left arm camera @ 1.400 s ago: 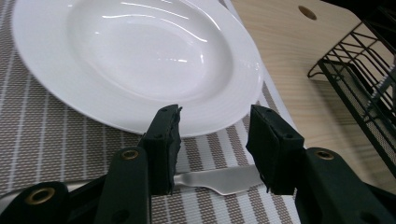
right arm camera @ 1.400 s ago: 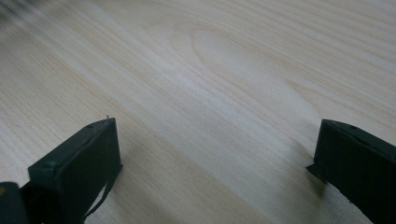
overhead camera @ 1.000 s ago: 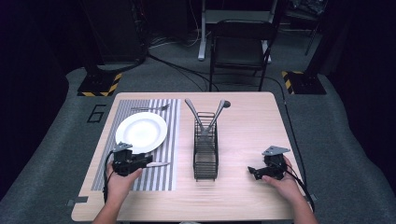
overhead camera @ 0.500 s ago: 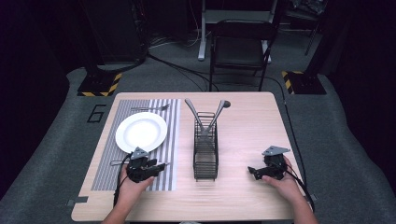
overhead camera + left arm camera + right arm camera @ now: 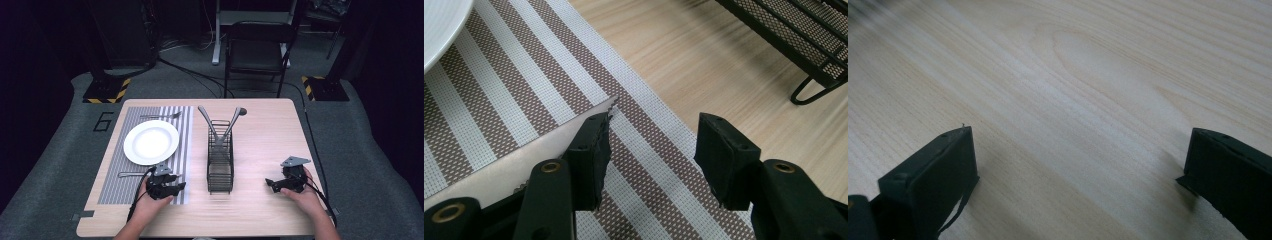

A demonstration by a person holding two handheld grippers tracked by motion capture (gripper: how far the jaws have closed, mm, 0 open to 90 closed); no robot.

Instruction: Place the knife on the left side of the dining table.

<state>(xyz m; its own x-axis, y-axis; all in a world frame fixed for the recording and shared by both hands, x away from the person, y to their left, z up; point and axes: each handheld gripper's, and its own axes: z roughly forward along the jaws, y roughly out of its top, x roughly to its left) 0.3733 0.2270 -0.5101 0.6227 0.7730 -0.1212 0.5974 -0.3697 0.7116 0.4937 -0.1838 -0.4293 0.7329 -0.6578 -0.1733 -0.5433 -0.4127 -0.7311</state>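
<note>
A table knife [image 5: 131,174] lies on the striped placemat [image 5: 112,187] just below the white plate [image 5: 151,142]. My left gripper [image 5: 179,187] rests over the knife's blade end, pointing right. In the left gripper view the serrated blade [image 5: 499,170] runs beside and under the left jaw, and the left gripper [image 5: 651,130] has just been opening, with only placemat [image 5: 524,75] between the jaws. My right gripper [image 5: 270,184] sits near the table's right front; in its own view the right gripper [image 5: 1078,135] stands open over bare wood.
A black wire caddy [image 5: 220,160] stands mid-table with a spoon [image 5: 235,120] and another utensil [image 5: 206,120] leaning out; its foot shows near the left gripper [image 5: 794,35]. A fork [image 5: 160,116] lies at the placemat's far edge. A chair [image 5: 257,50] stands behind the table [image 5: 260,145].
My left gripper has moved right and toward the near edge along the placemat, uncovering the knife's handle behind it. The right gripper has stayed put.
</note>
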